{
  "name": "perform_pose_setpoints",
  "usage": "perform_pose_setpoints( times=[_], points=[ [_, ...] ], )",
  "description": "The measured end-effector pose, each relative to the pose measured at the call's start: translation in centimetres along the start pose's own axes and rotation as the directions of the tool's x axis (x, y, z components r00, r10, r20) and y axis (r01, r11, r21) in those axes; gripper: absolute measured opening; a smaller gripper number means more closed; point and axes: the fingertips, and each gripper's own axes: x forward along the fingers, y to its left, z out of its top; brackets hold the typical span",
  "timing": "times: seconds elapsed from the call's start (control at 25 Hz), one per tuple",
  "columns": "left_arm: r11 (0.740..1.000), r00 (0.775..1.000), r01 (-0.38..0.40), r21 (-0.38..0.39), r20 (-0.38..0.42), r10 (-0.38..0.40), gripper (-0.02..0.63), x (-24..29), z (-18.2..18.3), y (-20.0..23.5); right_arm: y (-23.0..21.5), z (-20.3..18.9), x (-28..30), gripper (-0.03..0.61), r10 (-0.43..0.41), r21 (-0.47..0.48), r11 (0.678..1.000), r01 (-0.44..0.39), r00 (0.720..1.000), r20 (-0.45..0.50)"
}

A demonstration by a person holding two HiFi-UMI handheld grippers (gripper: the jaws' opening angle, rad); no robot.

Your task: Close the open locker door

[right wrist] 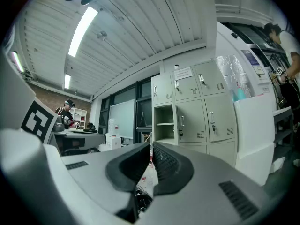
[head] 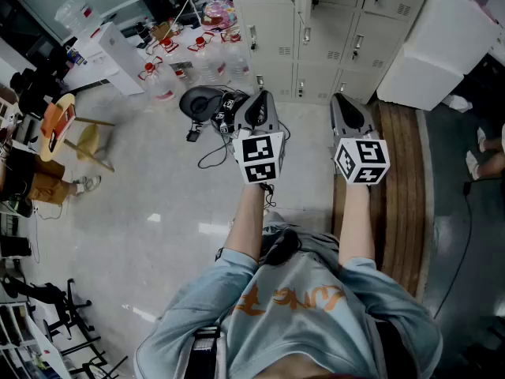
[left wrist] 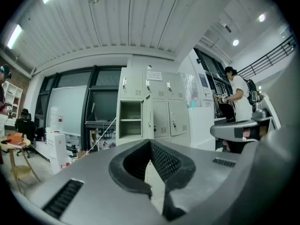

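Note:
A bank of pale grey lockers (head: 316, 30) stands some way ahead of me. One middle compartment (left wrist: 130, 118) is open, showing a shelf inside, and its door (left wrist: 145, 118) swings out edge-on at its right side. The right gripper view shows the same open compartment (right wrist: 164, 123) left of the closed doors. Both grippers are held level in front of the person, well short of the lockers. My left gripper (head: 260, 99) (left wrist: 150, 142) has its tips together and holds nothing. My right gripper (head: 341, 101) (right wrist: 151, 146) is shut and also empty.
Large water bottles (head: 162, 77) and a black device with cables (head: 201, 101) lie on the floor left of the lockers. A big white box (head: 442, 38) stands at their right, beside a wooden strip (head: 398, 188). A stool (head: 83, 140) is at far left. A person (left wrist: 236, 95) stands at right.

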Motion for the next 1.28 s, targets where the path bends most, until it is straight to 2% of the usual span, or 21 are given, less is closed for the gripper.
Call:
perform_pose_setpoints(
  times=[0.44,0.68,1.04,1.28],
  points=[
    [0.999,0.999,0.04,0.001,0.016,-0.04,0.021,1.9,0.3,-1.7,-3.7,-0.4,0.1,0.037,-0.081,0.048,0.996,0.081,0.997,0.007],
    [0.999,0.999,0.034,-0.003,0.028,-0.034,0.021,2.9,1.3,-1.5,-4.8,0.4,1.2,0.038,-0.078,0.066,0.995,0.076,0.997,0.021],
    [0.999,0.999,-0.038,0.008,0.038,0.038,0.021,4.1,1.2,2.9,-2.7,0.4,5.7,0.038,-0.008,0.077,0.997,0.004,0.999,0.05],
    [1.0,0.998,-0.015,-0.02,0.057,0.017,0.021,8.8,0.1,4.6,-4.7,-0.3,9.5,0.038,-0.044,0.056,0.998,0.041,0.998,0.046]
  ],
)
